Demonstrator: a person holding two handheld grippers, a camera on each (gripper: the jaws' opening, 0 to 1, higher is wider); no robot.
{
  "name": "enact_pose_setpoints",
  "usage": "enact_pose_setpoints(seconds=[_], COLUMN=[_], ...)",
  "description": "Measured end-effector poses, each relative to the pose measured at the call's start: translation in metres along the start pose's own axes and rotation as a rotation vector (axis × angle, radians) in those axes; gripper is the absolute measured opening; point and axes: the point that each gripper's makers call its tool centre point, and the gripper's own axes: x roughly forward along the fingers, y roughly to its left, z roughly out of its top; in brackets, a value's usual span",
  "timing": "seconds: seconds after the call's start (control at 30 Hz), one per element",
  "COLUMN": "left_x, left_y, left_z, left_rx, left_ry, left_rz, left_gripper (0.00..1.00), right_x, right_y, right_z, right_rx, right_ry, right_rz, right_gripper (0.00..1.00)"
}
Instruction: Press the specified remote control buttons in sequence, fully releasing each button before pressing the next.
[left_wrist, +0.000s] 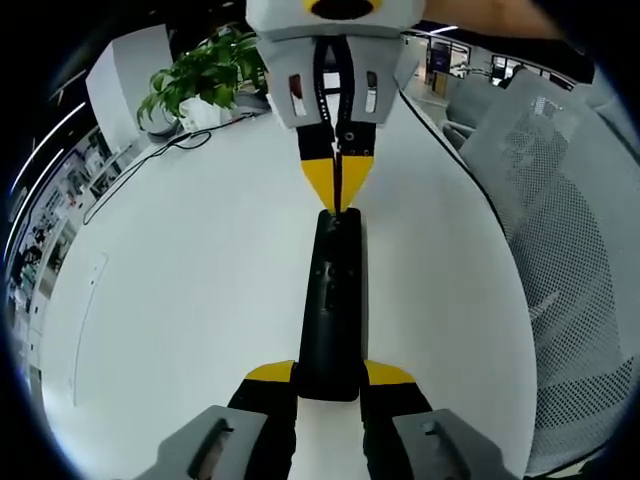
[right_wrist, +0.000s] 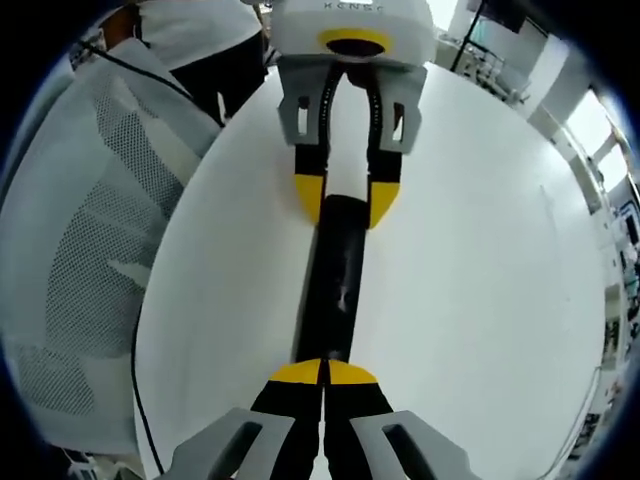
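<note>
Hand-held gripper (right_wrist: 323, 372), remote (right_wrist: 333, 280); "KENG…" partly legible.

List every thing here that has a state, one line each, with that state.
remote control: lying flat on the white table, clamped at one end.
left gripper: shut on the remote's near end.
right gripper: jaws shut together, tips at the remote's other end.
office chair: unoccupied, beside the table.

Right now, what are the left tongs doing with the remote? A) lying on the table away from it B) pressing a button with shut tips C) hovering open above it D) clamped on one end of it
D: the left tongs straddle the near end of the black remote, yellow tips against both its sides.
</note>
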Motion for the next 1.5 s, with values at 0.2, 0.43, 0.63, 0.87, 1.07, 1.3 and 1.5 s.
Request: enact_pose_setpoints(seconds=[0.2,0.43,0.63,0.87,1.07,1.3,1.5], left_x=[-0.0001,0.0000,0.0001,-0.0002,-0.0002,-0.0003,-0.0005], left_y=[-0.0004,-0.0001,0.0001,0.0003,0.0014,0.0007,0.0000], left_z=[0.0004,0.0004,0.0004,0.0004,0.0002,-0.0001,-0.0003], left_rx=[0.000,-0.001,-0.003,-0.012,-0.016,-0.015,-0.013], left_ry=[-0.002,-0.006,-0.009,-0.016,-0.022,-0.023,-0.020], left_rz=[0.000,0.001,0.002,0.002,0.000,-0.003,-0.002], left_gripper=[0.23,0.23,0.23,0.23,0.23,0.23,0.23], right_x=[0.0037,0.0067,0.0069,0.0080,0.0093,0.0080,0.0025], right_y=[-0.0002,-0.0004,-0.0010,-0.0027,-0.0023,-0.0015,-0.0047], right_z=[-0.0033,-0.0039,-0.0042,-0.0047,-0.0047,-0.0041,-0.0040], right_rx=[0.002,0.008,0.011,0.032,-0.012,0.005,0.022], right_ry=[0.004,0.000,-0.001,-0.002,0.048,0.028,-0.018], right_rz=[0.001,0.007,0.011,0.015,0.011,0.005,-0.002], right_gripper=[0.00,0.00,0.00,0.00,0.00,0.00,0.00])
